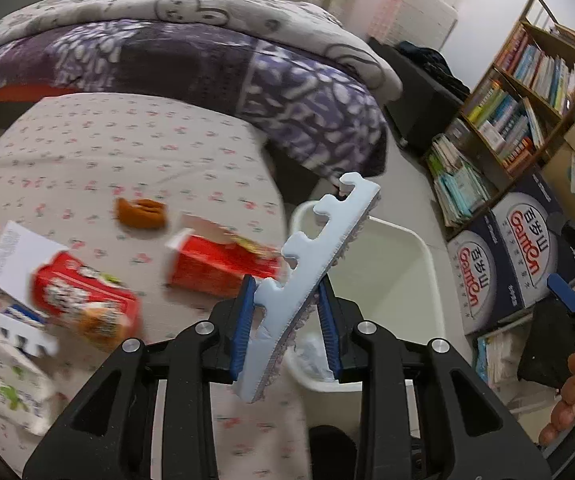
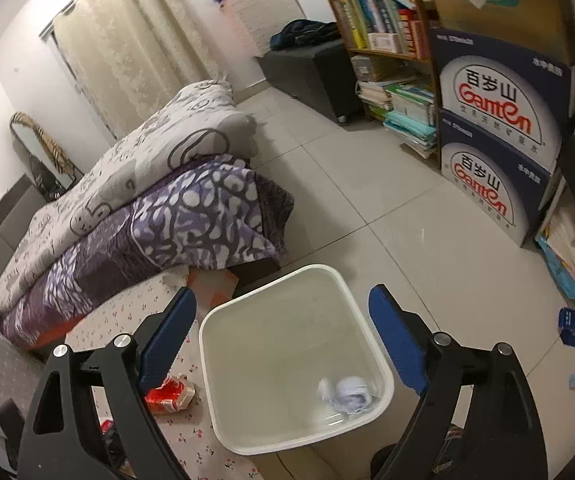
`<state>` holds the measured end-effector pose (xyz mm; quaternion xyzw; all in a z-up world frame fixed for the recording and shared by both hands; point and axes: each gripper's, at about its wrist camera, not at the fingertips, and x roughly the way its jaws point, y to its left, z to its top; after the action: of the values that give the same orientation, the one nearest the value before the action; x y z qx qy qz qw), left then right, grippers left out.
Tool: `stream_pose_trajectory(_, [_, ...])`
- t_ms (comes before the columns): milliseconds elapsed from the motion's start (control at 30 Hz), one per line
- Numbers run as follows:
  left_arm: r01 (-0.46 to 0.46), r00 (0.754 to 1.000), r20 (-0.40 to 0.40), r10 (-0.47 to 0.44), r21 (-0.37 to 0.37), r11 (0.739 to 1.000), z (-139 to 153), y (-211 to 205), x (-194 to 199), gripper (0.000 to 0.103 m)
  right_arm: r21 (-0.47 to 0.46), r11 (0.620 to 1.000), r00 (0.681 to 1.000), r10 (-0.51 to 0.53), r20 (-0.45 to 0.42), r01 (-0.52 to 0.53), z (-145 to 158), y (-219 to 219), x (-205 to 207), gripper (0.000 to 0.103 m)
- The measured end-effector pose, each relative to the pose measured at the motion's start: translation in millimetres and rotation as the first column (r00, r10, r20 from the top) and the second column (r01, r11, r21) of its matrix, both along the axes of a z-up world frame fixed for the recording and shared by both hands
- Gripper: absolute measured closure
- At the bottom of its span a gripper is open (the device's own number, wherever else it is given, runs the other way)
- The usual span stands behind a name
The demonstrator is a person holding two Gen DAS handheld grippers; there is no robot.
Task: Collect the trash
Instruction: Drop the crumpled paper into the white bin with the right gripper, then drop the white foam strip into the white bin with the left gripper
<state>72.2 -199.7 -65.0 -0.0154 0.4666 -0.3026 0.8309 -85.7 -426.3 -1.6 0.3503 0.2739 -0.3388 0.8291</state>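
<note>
Pale matt foam strip (image 1: 319, 264) with fuzzy edge, between ribbed blue pads (image 1: 243, 320). Smooth white plastic bin (image 2: 223, 364); crumpled paper (image 2: 345, 394) inside. Printed cotton sheet (image 1: 87, 152); glossy red cartons (image 1: 215, 264); shiny floor tiles (image 2: 367, 184).

Even indoor light is seen, no hard shadows. Motion blur is noted on the red packets (image 1: 87, 300) in the left wrist view. Straight lines are bent and corners blacked out in both views.

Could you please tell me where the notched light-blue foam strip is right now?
In the left wrist view, the foam strip is clamped in the left claw, tilted up to the right above the white bin beside the bed.
</note>
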Motion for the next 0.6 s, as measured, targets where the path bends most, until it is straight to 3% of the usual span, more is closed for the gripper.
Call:
stream_pose_trajectory(167, [0.049,0.999,0.001,-0.049,-0.005,0.999,5,-38,-11,0.071,0.012,0.999,0.999,-0.034,0.023,0.034,4,-11,-13,0.017])
stream_pose_trajectory(233, [0.068,0.998,0.005,-0.068,-0.009,0.998,8,-52,-14,0.046,-0.002,0.999,0.998,-0.049,0.025,0.049,6,-13,-18,0.017])
stream_pose_trajectory(267, [0.068,0.998,0.013,-0.068,-0.007,0.998,9,-55,-16,0.041,-0.019,0.998,0.998,-0.054,0.021,0.055,8,-12,-20,0.017])
stream_pose_trajectory(433, [0.074,0.993,0.094,-0.077,0.041,0.996,18,-60,-29,0.035,-0.175,0.982,0.997,-0.071,0.001,0.070,23,2,-23,0.009])
stream_pose_trajectory(600, [0.005,0.987,0.162,-0.018,0.081,0.997,22,-41,-31,0.028,-0.303,0.951,0.998,-0.064,-0.029,0.052,29,24,-18,0.007])
